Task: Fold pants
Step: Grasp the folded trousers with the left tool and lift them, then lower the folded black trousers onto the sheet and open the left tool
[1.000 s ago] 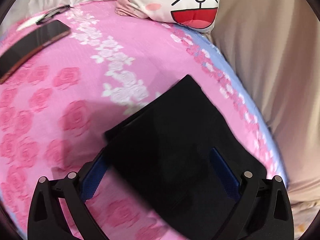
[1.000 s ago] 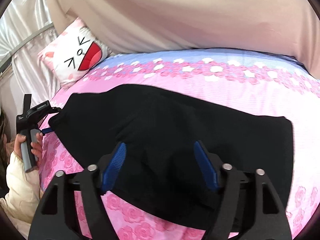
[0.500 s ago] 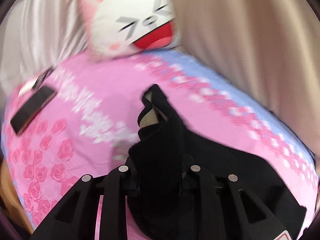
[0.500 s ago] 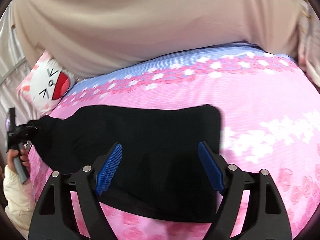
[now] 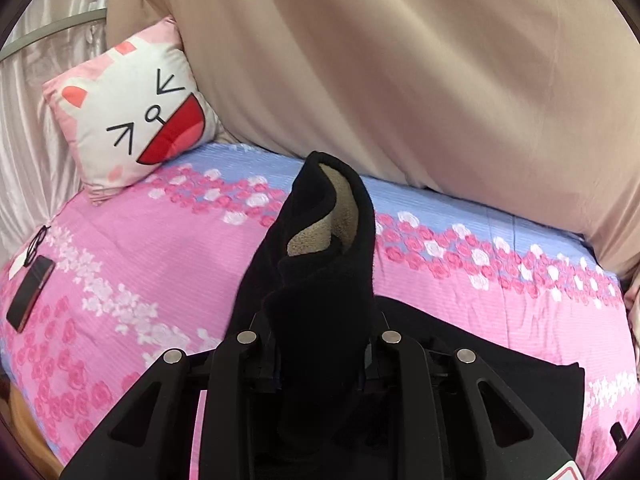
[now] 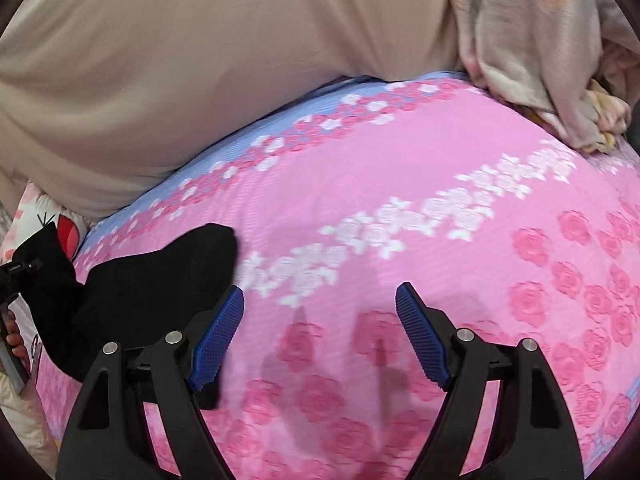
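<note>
Pants (image 5: 320, 280) on bed (image 5: 160, 264), pillow (image 5: 132, 120) behind, phone (image 5: 30, 298) left.

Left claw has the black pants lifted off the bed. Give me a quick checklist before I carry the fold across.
1. Left claw shut on pants: ok.
2. Grabbed end lifted clear of the bedspread: ok.
3. Right claw open, nothing between its pads: ok.
4. Right claw steadying the pants: not ok, it is over bare bedspread.
5. Phone and glasses away from the pants: ok.
6. Far end lying flat: cannot tell.
</note>
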`<state>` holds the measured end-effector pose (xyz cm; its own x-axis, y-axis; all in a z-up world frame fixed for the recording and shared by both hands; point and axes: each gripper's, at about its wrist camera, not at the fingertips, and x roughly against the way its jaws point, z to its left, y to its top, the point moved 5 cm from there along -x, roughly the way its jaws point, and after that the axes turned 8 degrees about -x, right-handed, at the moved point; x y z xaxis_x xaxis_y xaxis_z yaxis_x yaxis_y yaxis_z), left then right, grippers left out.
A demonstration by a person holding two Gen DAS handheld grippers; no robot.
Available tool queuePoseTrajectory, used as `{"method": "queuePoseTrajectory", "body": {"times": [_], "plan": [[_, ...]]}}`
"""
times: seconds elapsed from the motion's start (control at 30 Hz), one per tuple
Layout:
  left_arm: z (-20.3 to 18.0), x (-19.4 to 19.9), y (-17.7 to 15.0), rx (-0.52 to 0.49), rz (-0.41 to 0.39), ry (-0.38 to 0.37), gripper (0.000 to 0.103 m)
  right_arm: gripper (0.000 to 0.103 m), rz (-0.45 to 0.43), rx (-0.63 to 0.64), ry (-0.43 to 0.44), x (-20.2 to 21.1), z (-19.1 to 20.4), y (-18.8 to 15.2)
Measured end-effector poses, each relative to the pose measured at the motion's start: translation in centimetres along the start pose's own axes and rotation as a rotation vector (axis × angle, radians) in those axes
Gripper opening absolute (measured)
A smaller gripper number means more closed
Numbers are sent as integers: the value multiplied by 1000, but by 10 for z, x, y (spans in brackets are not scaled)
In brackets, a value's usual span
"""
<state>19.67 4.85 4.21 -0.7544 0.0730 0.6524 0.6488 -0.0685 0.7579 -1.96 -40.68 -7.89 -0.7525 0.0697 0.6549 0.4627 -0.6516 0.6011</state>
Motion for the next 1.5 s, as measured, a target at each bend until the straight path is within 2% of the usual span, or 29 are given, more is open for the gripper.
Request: {"method": "queuePoseTrajectory", "body": {"times": [0.07, 0.2, 0.27, 0.37, 0.43, 0.6, 0.63, 0.7, 0.77, 0.87, 0.93, 1.0, 1.07, 1.1, 1.17, 1.23, 1.3, 1.37, 1.43, 1.5], "plan": [[-17, 11, -2, -23, -11, -18, 21, 76, 3, -23, -8, 0, -14, -2], [-80, 50, -5, -152, -81, -86, 21, 76, 10, -60, -6, -5, -33, -4], [-111, 66, -11, -208, -99, -152, 21, 76, 27, -84, 9, -10, -39, -7], [-165, 83, -32, -315, -86, -264, 21, 76, 40, -114, 45, -13, -43, -7], [-204, 77, -58, -370, -25, -338, 21, 76, 57, -136, 65, -16, -46, -7], [-256, 30, -124, -451, 164, -370, 21, 78, 59, -158, 103, -14, -48, -7], [-260, 23, -131, -455, 181, -363, 23, 78, 59, -157, 105, -14, -48, -7], [-261, 27, -138, -486, 132, -317, 25, 78, 60, -152, 105, -14, -47, -7], [-261, 31, -138, -487, 138, -321, 30, 82, 64, -149, 113, -14, -46, -7], [-245, 51, -129, -406, 162, -426, 43, 82, 64, -143, 105, -14, -45, -7], [-227, 73, -115, -325, 92, -525, 51, 82, 60, -141, 92, -13, -44, -7], [-204, 98, -98, -281, -19, -572, 63, 82, 59, -136, 71, -14, -42, -7], [-182, 112, -79, -258, -115, -501, 70, 83, 46, -126, 78, -9, -33, -6], [-166, 113, -70, -245, -147, -443, 71, 83, 49, -133, 117, -7, -24, -6], [-136, 102, -58, -218, -154, -306, 71, 83, 101, -141, 240, -6, 5, -8], [-114, 84, -56, -203, -112, -195, 71, 83, 162, -100, 318, -10, 39, -13], [-88, 55, -60, -179, -13, -113, 71, 83, 198, -6, 347, -15, 78, -19], [-65, 31, -71, -142, 75, -88, 71, 84, 206, 87, 340, -22, 109, -22], [-47, 17, -79, -111, 116, -70, 71, 91, 214, 152, 299, -35, 129, -24], [-28, 5, -89, -84, 146, -50, 71, 91, 242, 187, 252, -53, 139, -29]]}}
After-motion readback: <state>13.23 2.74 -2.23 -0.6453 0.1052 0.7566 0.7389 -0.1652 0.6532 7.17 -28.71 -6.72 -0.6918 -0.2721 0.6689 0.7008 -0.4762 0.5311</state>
